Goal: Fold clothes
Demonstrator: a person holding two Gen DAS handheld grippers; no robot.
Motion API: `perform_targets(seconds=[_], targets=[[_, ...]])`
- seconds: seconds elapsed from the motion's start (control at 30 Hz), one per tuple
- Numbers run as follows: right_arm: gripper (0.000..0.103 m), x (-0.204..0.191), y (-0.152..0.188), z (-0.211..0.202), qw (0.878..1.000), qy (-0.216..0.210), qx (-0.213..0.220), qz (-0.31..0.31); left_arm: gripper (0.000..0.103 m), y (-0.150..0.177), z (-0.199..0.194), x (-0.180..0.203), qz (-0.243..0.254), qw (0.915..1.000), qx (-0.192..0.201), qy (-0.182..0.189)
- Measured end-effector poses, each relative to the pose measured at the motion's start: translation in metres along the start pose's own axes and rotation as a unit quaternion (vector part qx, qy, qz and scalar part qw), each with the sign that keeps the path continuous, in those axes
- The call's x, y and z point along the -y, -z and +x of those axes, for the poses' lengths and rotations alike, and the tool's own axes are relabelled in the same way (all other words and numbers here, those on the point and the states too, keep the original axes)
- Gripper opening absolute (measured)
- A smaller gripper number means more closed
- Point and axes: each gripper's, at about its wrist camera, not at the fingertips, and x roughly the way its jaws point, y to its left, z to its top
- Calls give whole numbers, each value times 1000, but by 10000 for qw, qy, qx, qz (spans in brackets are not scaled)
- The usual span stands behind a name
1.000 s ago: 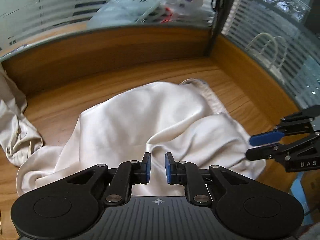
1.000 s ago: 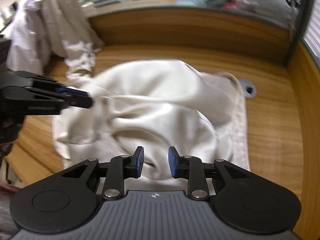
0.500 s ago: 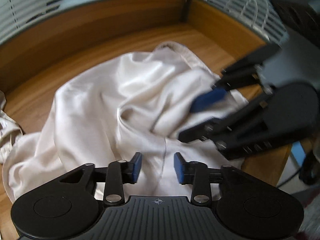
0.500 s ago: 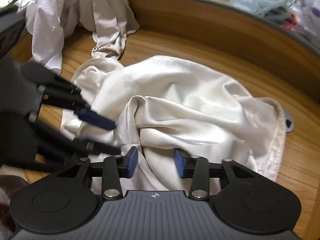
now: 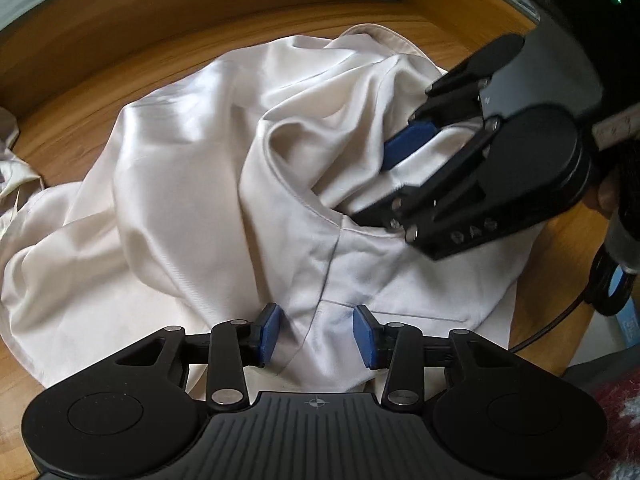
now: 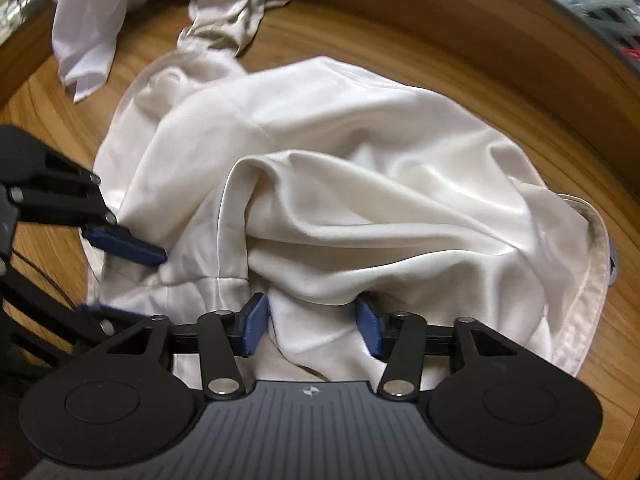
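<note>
While both grippers sit low over the cloth, entries as follows.
Garment: crumpled cream-white satin garment (image 5: pixel 192 184) lies bunched on the wooden table (image 5: pixel 72 120), spreading from the near edge toward the raised wooden back rim (image 6: pixel 460 32).
Left gripper: black two-finger left gripper with blue pads (image 5: pixel 316 338), fingers spread wide, straddling a seamed fold at the near edge; nothing pinched.
Right gripper: black two-finger right gripper with blue pads (image 6: pixel 312 326), fingers wide, a hump of fabric between them, no grasp.
Second cloth: rumpled white cloth pile (image 6: pixel 120 12) at the table's far left corner, touching the garment's far end.
</note>
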Motion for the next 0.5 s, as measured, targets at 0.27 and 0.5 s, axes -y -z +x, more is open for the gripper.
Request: perform_targets(seconds=[0.27, 0.5], targets=[[6, 18, -1, -24, 9978, -162, 285, 584, 24, -17, -43, 0, -151, 9980, 599, 138], [6, 34, -7, -102, 9859, -592, 993, 1211, 23, -38, -94, 7, -206, 9903, 1340, 303]])
